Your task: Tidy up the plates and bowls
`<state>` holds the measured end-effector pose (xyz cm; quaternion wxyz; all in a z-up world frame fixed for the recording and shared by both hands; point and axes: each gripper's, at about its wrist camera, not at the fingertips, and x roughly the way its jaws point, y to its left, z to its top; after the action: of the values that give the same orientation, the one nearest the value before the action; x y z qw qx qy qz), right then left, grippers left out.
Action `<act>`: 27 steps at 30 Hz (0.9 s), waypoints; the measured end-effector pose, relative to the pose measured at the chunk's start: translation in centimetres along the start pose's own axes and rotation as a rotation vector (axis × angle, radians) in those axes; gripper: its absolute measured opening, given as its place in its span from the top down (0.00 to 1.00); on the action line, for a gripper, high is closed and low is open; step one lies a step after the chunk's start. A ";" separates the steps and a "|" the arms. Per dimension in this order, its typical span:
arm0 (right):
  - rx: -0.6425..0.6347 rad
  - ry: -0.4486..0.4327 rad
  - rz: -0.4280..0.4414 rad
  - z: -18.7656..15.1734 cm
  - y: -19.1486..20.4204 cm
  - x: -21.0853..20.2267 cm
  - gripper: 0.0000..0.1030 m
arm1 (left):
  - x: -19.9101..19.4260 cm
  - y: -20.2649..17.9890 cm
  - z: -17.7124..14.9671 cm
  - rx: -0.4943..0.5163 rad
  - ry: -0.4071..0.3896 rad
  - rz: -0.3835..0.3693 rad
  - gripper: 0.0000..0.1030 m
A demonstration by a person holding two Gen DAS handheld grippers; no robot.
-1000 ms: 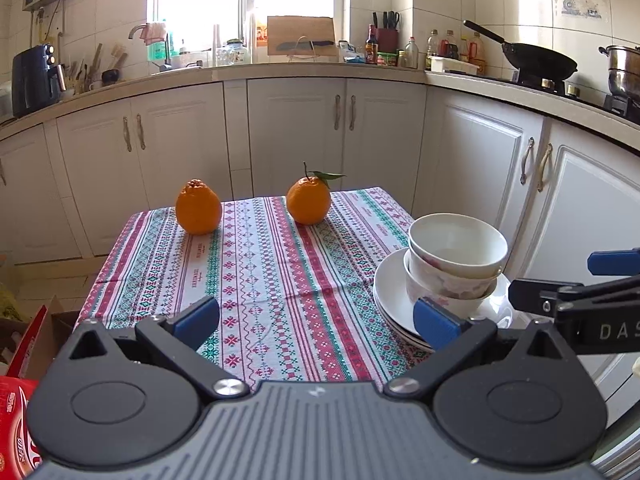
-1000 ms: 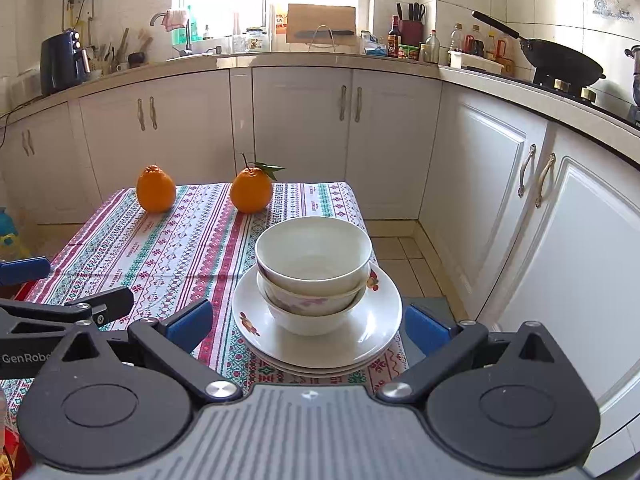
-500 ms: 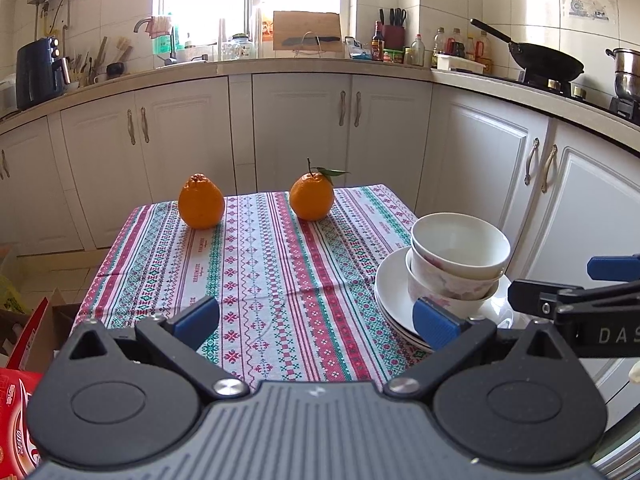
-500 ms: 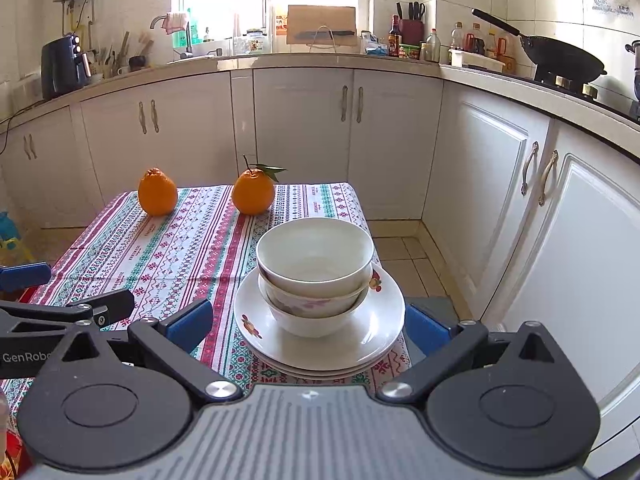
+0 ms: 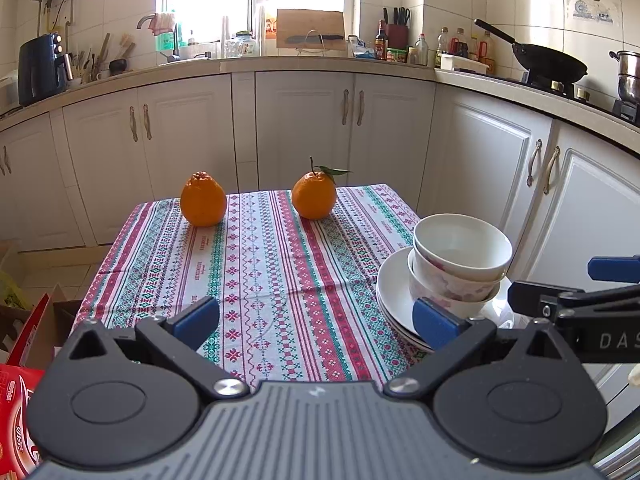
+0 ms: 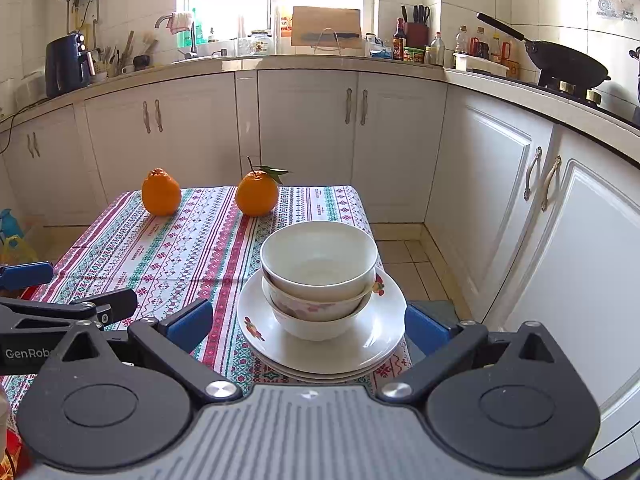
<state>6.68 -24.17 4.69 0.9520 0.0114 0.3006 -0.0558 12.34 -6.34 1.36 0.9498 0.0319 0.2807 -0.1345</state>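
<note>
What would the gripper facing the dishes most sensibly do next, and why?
Probably ease the right gripper forward and up toward the top bowl. Both grippers are open and empty, the bowls sit nested on the stacked plates, and that pile is centred in the right gripper's view, so the top bowl looks like the piece to lift first.

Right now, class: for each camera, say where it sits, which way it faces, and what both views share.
Left wrist: on the left gripper, facing across the table at two oranges; its own open fingers show.
Right wrist: on the right gripper, facing the stacked bowls on plates; open fingers show.
Shared: oranges, bowls, plates, tablecloth, cabinets.
</note>
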 end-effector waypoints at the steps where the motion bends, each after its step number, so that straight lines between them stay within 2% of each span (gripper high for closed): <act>1: 0.000 0.000 0.000 0.0 0.0 0.0 0.00 | 0.0 0.0 0.0 -0.001 0.000 0.000 0.01; 27: -0.009 -0.006 -0.005 0.1 -0.1 0.0 0.00 | 0.0 -0.1 0.2 -0.004 0.005 0.001 0.01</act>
<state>6.73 -24.24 4.82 0.9528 0.0063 0.2981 -0.0568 12.38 -6.42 1.53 0.9492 0.0306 0.2834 -0.1332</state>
